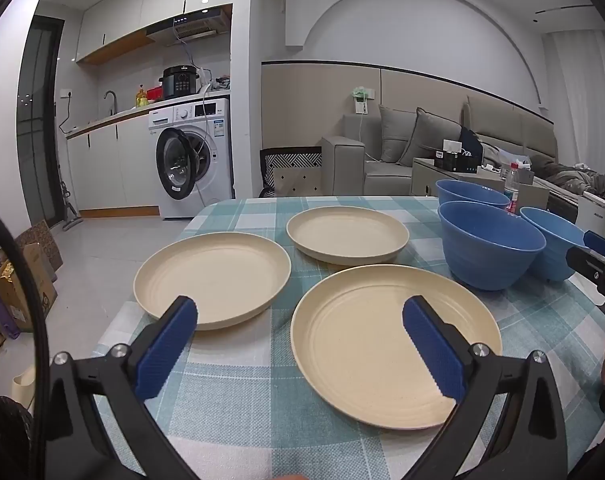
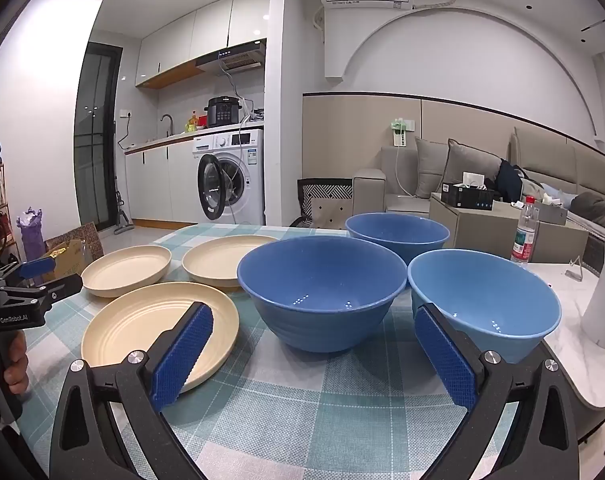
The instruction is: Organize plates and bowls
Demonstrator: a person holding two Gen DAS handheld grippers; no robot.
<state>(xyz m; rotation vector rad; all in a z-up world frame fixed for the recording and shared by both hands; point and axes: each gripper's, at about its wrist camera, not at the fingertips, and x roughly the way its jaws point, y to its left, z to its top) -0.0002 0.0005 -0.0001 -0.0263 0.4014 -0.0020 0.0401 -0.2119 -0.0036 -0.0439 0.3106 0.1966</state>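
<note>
Right now your left gripper [image 1: 300, 314] hangs with its blue-padded fingers [image 1: 166, 348] spread wide and empty, one over the left cream round plate [image 1: 212, 274], the other over the nearest cream round plate [image 1: 382, 344]. A third cream plate [image 1: 346, 234] lies farther back on the teal checked tablecloth [image 1: 246, 392] covering the tabletop. All three plates lie flat and apart from one another.

Your right gripper [image 2: 314, 332] is equally wide, nothing between its fingers. Just ahead of it stands the large dark blue bowl [image 2: 322, 292]; a lighter blue bowl [image 2: 486, 300] sits to its right, partly behind your right finger, and a second dark blue bowl [image 2: 398, 234] stands behind them. The front bowl hides whether the three touch.

Beyond the bowls a clear plastic bottle with a red cap [image 2: 524, 230] stands on the white marble surface [image 2: 574, 320]. A white rounded object at the right edge is cut off, so you cannot tell what it is. In the right wrist view, your hand [image 2: 10, 360] shows only at the frame's edge.
</note>
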